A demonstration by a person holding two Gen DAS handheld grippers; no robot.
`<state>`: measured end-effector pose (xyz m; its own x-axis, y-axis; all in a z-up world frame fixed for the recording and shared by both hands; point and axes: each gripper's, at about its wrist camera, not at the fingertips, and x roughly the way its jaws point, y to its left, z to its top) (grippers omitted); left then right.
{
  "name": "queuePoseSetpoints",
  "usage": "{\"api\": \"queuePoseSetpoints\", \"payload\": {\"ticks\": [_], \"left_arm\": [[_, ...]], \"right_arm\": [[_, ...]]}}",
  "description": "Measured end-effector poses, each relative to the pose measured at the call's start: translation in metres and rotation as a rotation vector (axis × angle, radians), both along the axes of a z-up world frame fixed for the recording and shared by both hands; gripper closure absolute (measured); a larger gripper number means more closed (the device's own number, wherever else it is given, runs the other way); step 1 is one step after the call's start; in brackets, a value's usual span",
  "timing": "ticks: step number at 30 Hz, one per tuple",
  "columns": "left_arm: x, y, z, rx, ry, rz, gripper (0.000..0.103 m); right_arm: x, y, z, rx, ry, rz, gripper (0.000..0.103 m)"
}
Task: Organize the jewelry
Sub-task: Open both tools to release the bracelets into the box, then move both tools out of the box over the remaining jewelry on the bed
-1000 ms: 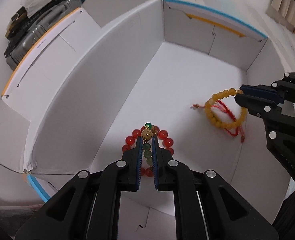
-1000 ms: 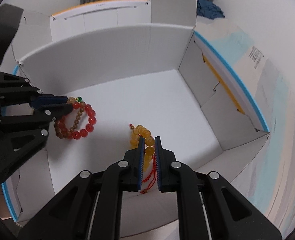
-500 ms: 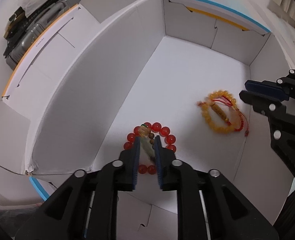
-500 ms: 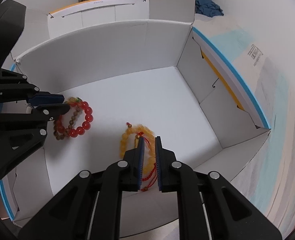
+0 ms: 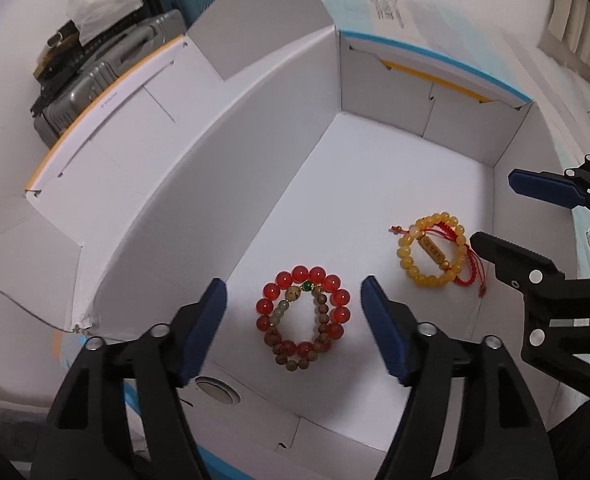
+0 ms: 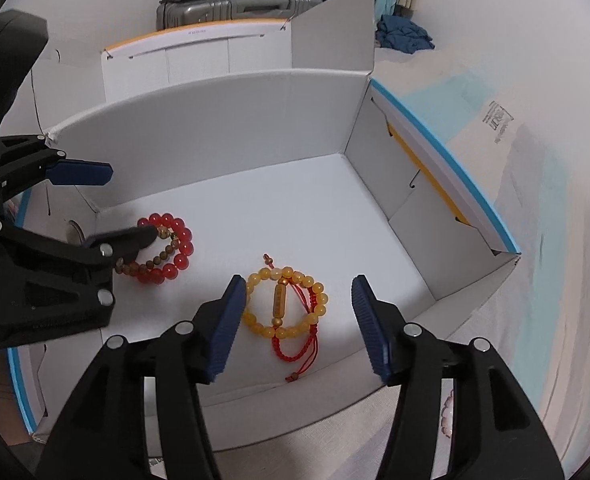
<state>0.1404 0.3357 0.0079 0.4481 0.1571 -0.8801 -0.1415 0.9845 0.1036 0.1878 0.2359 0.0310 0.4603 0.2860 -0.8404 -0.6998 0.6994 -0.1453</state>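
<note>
A red bead bracelet (image 5: 337, 294) with a brown bead bracelet (image 5: 322, 320) lying on it rests on the floor of the white cardboard box (image 5: 375, 184). My left gripper (image 5: 293, 310) is open and empty above them. A yellow bead bracelet with red cord (image 5: 435, 254) lies to their right. My right gripper (image 6: 297, 308) is open and empty above the yellow bracelet (image 6: 285, 306). The red bracelet (image 6: 175, 248) also shows in the right wrist view, partly behind the left gripper's finger (image 6: 123, 240).
The box has tall white walls (image 6: 215, 120) and open flaps with blue and orange edges (image 5: 435, 48). Suitcases (image 5: 95, 68) and clothes stand beyond the box. A pale patterned cloth (image 6: 535, 200) lies to the right of the box.
Both grippers let go of their bracelets, opened wide and rose. The red and brown bracelets and the yellow bracelet now lie flat on the box floor.
</note>
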Motion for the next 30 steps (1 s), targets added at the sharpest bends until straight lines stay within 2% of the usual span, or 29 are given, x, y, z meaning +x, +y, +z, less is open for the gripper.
{"api": "queuePoseSetpoints", "payload": {"ticks": [11,21,30], "left_arm": [[-0.015,-0.004,0.019,-0.012,-0.094,0.012,0.012],[-0.025,-0.021,0.03,-0.003,-0.122,-0.006,0.007],[-0.029,-0.04,0.04,0.006,-0.158,-0.009,0.006]], "right_arm": [[-0.011,-0.016,0.017,0.048,-0.043,-0.019,0.026],[-0.023,-0.037,0.033,0.074,-0.078,-0.048,0.012],[-0.025,-0.069,0.046,0.102,-0.105,-0.112,0.011]]}}
